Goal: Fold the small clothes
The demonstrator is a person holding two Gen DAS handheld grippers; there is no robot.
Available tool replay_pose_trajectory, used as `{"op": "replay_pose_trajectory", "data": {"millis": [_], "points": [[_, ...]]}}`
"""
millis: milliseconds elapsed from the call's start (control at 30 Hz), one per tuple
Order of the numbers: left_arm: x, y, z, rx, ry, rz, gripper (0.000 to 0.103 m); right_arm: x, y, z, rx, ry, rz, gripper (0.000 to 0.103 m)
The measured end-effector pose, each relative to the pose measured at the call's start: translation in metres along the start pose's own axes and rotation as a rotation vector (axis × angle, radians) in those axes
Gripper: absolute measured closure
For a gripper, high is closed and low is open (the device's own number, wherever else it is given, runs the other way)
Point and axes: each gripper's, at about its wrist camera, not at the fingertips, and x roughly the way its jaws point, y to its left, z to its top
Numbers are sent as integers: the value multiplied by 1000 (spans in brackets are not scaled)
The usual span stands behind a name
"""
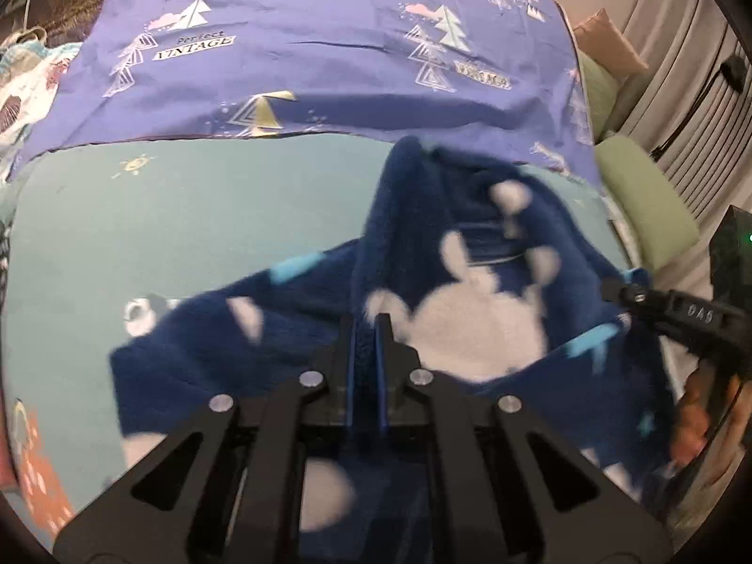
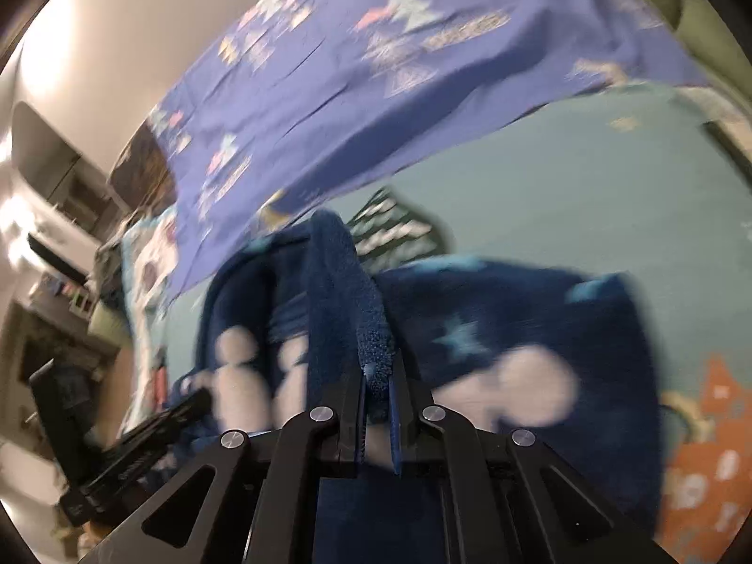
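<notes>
A small dark blue fleece garment [image 1: 470,254] with white blobs and light blue marks hangs lifted over a teal sheet [image 1: 188,216]. My left gripper [image 1: 367,324] is shut on a fold of its edge. My right gripper [image 2: 378,376] is shut on another fold of the same garment [image 2: 493,329], which rises as a ridge between the fingers. The right gripper also shows in the left wrist view [image 1: 667,310] at the garment's right edge. The left gripper shows in the right wrist view [image 2: 155,427] at lower left. Both views are motion-blurred.
A purple blanket [image 1: 329,47] with tree prints covers the far half of the bed, also in the right wrist view [image 2: 376,84]. Green cushions [image 1: 648,207] lie at the right. Patterned cloth [image 1: 28,84] lies far left. A dark patterned item [image 2: 395,230] lies on the sheet behind the garment.
</notes>
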Motion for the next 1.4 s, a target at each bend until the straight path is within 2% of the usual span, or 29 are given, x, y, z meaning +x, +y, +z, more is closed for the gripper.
{"op": "replay_pose_trajectory", "data": {"millis": [67,133,200,267,333,400,500,600,633,667,700,733,767,800,833,900,1000,1133,1233,1400], "points": [[15,11,-4,-4,8,163,103,20,-23,-2,69,74,-19,97],[9,23,-5,-87,-7,101,103,23,-26,-4,71,58,-6,97],[-2,25,-4,-103,-11,67,102,16,-13,-6,-6,43,-22,92],[-23,23,-6,-104,-25,44,102,-1,-6,-10,-30,15,-37,87],[-43,22,-13,-97,-44,13,89,-23,-5,-20,-29,-30,-43,80],[-74,19,-28,-87,-87,-35,58,-52,-1,-38,-63,-89,-48,77],[-105,7,-55,-4,-148,-36,48,-92,5,-84,-152,-116,-24,77],[-121,-1,-94,108,-142,-57,37,-111,-1,-130,-187,-58,38,76],[-117,-2,-106,136,-115,-40,37,-108,-8,-141,-170,-15,31,76],[-105,-1,-118,152,-60,13,37,-101,-21,-151,-139,26,-38,76],[-94,2,-129,172,-23,64,42,-97,-33,-155,-119,32,-104,76],[-94,1,-134,197,-39,81,43,-96,-44,-159,-92,25,-99,77],[-102,-4,-140,236,-71,120,43,-101,-54,-162,-33,14,-47,77],[-112,-8,-143,248,-82,143,43,-113,-59,-166,35,-3,-36,77],[-133,-15,-148,258,-105,116,43,-125,-58,-170,55,-27,-35,75],[-162,-21,-157,275,-154,50,41,-154,-42,-184,-23,-96,-43,74],[-200,-21,-181,261,-217,42,28,-185,-21,-215,-149,-150,-97,69],[-218,-6,-219,190,-177,0,28,-214,-12,-260,-244,-164,-102,62],[-223,7,-248,160,-135,2,28,-224,-9,-286,-281,-150,-93,62],[-237,-16,-286,199,-108,-54,28,-227,8,-321,-314,-111,-40,62]]}}
